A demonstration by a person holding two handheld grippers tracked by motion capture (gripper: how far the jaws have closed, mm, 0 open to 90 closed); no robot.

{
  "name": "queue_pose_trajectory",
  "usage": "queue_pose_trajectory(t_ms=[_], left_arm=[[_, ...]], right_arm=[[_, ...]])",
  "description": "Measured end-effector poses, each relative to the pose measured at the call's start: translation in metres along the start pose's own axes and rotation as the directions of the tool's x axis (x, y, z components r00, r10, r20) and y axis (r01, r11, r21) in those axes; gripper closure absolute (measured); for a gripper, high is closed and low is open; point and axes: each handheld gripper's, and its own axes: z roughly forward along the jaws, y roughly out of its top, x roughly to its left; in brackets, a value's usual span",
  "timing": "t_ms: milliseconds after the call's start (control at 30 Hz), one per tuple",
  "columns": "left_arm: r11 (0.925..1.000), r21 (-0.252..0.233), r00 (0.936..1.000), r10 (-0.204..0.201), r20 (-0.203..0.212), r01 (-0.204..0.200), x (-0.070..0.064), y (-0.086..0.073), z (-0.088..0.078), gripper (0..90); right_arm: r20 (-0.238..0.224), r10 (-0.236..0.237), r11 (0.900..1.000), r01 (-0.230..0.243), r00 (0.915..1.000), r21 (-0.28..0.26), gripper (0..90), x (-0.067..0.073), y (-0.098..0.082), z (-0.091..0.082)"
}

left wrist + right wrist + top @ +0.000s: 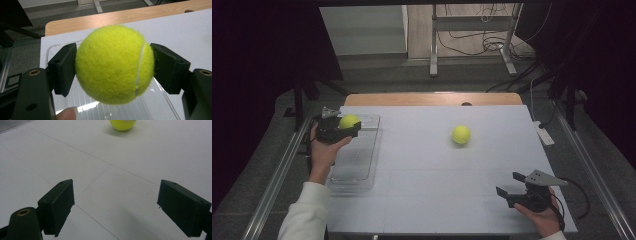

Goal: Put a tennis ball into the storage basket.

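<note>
The left tool (343, 129) grips 1 tennis ball (114, 64) directly above the far end of the clear tray (357, 170), so release calls for a short drop. A ball has no long axis. The right tool (512, 184) rests open, the second ball (461, 134) well ahead of it on the surface (432, 200).

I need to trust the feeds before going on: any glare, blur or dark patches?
High view: surroundings black, table evenly lit, loose ball casts a soft shadow. Left gripper view: held ball sharp, glare on the clear tray beneath. Right gripper view: jaws slightly soft, the ball cut off at the top edge.
</note>
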Motion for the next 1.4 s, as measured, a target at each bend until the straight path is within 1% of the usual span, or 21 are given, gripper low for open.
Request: queue_pose_trajectory(t_ms=[533, 667, 833, 967, 1100, 1200, 1300, 1400], left_arm=[[0.9985, 0.053, 0.9998, 0.01, -0.019, -0.009, 0.004, 0.0, 0.013, 26.3], [0.9972, 0.074, 0.9996, 0.013, -0.023, -0.011, 0.005, -0.001, 0.018, 26.3], [0.997, 0.077, 0.9997, 0.007, -0.024, -0.005, 0.007, -0.001, 0.019, 26.3], [0.9961, 0.088, 0.9996, 0.007, -0.027, -0.005, 0.008, 0.0, 0.021, 26.3], [0.9935, 0.114, 0.9993, 0.004, -0.037, 0.0, 0.01, -0.001, 0.026, 26.3], [0.9914, 0.13, 0.9992, -0.007, -0.04, 0.012, 0.011, -0.002, 0.03, 26.2], [0.9902, 0.139, 0.9991, -0.009, -0.042, 0.014, 0.012, -0.002, 0.032, 26.2], [0.9871, 0.158, 0.9988, -0.017, -0.046, 0.024, 0.014, -0.003, 0.037, 26.2]], right_arm=[[0.001, -0.001, 1.0, 0.001, 1.0, 0.001, 14.0, 0.0, 0.0, 0.0], [0.001, -0.001, 1.0, 0.001, 1.0, 0.002, 13.9, 0.0, 0.0, 0.0], [0.001, -0.002, 1.0, 0.002, 1.0, 0.003, 14.0, 0.0, 0.0, 0.0], [0.003, -0.005, 1.0, 0.005, 1.0, 0.005, 14.0, 0.0, 0.0, 0.0], [0.003, -0.005, 1.0, 0.005, 1.0, 0.005, 14.0, 0.0, 0.0, 0.0], [0.003, -0.003, 1.0, 0.003, 1.0, 0.004, 14.0, 0.0, 0.0, 0.001], [0.002, -0.002, 1.0, 0.002, 1.0, 0.006, 14.0, 0.0, 0.0, 0.001], [0.004, -0.003, 1.0, 0.003, 1.0, 0.008, 14.0, 0.0, 0.0, 0.001]])
